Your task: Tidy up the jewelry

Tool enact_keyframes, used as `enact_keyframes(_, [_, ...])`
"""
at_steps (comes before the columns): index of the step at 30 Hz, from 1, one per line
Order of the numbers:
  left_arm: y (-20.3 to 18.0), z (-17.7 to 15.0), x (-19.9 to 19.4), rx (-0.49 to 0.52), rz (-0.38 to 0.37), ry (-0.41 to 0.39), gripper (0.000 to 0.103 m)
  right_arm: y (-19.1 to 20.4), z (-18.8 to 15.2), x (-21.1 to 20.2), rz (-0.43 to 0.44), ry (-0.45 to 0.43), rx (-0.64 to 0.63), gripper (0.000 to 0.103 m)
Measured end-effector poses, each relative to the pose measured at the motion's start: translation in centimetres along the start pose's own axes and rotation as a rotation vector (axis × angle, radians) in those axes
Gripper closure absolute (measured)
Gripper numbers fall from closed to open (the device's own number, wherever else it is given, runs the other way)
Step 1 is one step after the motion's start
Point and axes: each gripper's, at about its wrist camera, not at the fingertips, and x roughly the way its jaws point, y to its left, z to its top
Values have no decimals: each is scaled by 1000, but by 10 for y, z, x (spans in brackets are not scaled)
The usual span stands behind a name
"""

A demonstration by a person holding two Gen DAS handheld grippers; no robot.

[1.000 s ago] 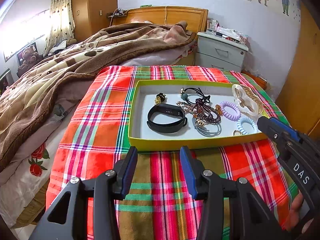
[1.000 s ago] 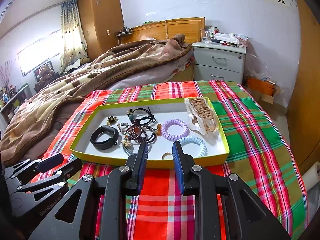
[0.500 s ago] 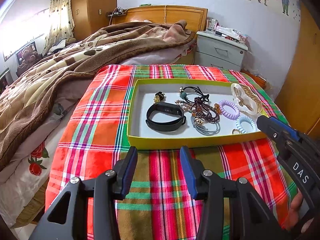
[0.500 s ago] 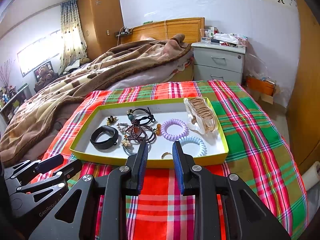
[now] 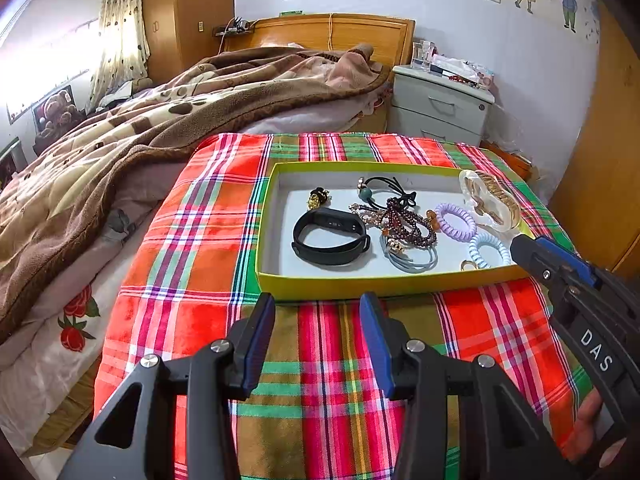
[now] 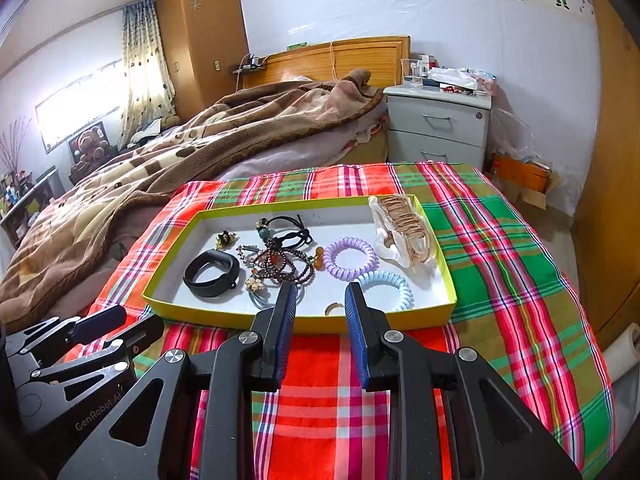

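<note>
A yellow-rimmed tray lies on a plaid cloth. In it are a black wristband, a dark bead bracelet, a purple coil hair tie, a light blue coil tie, a black hair tie, a gold ring and a clear bag of gold bands. My left gripper is open and empty just before the tray's near rim. My right gripper is open and empty over the near rim.
The plaid cloth covers the foot of a bed with a brown blanket to the left. A grey nightstand stands behind. A wooden wardrobe is at the right. The cloth's edge drops off at left.
The left gripper has drifted slightly left and back, so the tray sits a little further right in its view. The right gripper has barely moved. Both stay open.
</note>
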Motion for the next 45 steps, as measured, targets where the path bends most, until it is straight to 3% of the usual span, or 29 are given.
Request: enact_keyframes(45, [3,0,-1,-19,-7,23,57,-1,-7,-6,-4,3,11,77])
